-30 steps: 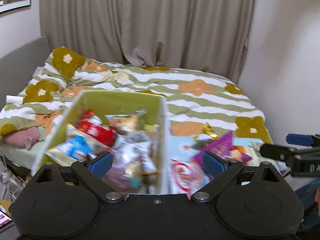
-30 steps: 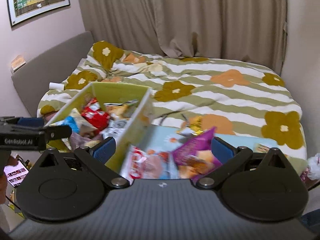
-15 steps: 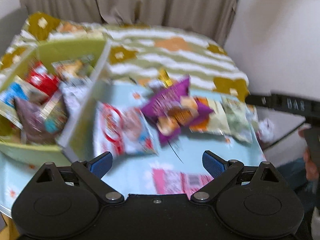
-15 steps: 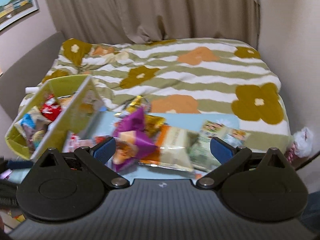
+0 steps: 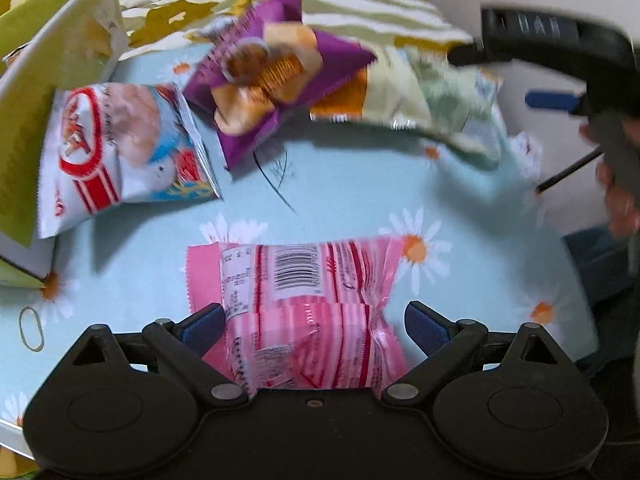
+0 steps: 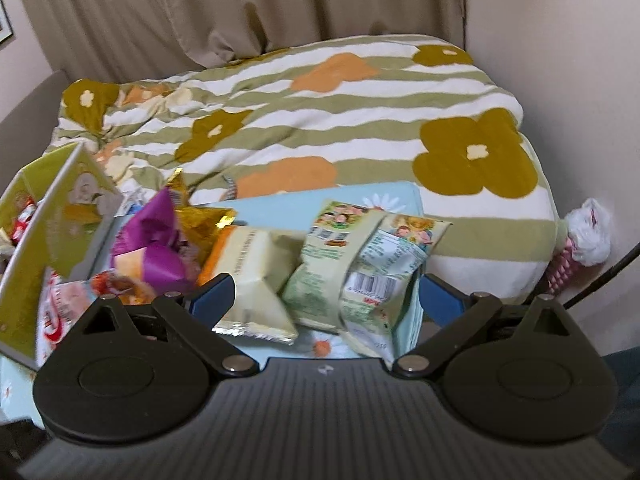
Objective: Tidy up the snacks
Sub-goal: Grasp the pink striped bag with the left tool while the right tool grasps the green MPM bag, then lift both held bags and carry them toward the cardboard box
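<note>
My left gripper (image 5: 314,324) is open, its fingers straddling a pink striped snack packet (image 5: 304,300) on the light blue daisy tablecloth (image 5: 352,184). A white-and-red packet (image 5: 120,148), a purple packet (image 5: 276,68) and pale green packets (image 5: 440,100) lie beyond. My right gripper (image 6: 326,296) is open, with a pale yellow packet (image 6: 256,276) and green packets (image 6: 360,268) between its fingers. The right gripper also shows in the left wrist view (image 5: 560,40). The green box (image 6: 48,232) holds several snacks at the left.
A bed with a striped flower duvet (image 6: 320,120) lies behind the table. A wall (image 6: 580,80) is at the right. A rubber band (image 5: 31,328) lies on the cloth at the left. A white plastic bag (image 6: 588,232) sits by the wall.
Both grippers moved right and down, away from the green box and close over the loose packets. The left one came down around the pink packet.
</note>
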Demonstrator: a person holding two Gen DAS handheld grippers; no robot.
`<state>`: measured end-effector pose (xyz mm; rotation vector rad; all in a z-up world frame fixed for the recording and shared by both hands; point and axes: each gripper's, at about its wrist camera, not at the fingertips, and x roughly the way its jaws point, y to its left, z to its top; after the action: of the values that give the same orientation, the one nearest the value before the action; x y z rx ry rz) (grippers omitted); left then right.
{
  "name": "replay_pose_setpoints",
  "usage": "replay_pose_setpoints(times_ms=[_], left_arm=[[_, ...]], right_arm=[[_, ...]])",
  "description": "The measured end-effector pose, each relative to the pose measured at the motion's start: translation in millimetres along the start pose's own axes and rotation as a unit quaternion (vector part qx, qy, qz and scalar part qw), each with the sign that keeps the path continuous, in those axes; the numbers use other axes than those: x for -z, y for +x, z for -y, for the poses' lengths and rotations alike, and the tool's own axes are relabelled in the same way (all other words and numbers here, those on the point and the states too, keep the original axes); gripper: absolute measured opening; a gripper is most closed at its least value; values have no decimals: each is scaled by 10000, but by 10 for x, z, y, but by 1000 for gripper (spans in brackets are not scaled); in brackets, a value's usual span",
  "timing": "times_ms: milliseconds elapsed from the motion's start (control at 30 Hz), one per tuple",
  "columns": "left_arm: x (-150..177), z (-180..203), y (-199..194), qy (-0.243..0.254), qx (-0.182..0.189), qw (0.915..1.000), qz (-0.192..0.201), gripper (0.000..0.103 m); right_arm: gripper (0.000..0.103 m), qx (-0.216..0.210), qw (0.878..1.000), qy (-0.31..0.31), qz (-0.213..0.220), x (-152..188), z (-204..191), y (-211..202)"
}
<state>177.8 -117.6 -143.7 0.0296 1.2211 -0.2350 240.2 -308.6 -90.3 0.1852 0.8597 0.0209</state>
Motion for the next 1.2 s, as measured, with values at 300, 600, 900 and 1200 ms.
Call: replay_pose_setpoints(times_ms=[300, 600, 900, 1200], left_arm=[[-62, -86, 195, -91, -48, 9999, 22, 80], [-176, -111, 178, -77, -50, 9997, 205, 73], [-226, -175, 186, -150, -90, 9995, 248, 72], [-214, -239, 129, -251, -47, 9991, 326, 70]], right_arm=[[103, 56, 9999, 108, -82, -61, 101, 327], [103, 109, 9999, -14, -74, -94, 107, 555], [103, 78, 9998, -91, -161, -107, 72, 781], [85, -50, 9998, -141, -153, -107, 93, 818]])
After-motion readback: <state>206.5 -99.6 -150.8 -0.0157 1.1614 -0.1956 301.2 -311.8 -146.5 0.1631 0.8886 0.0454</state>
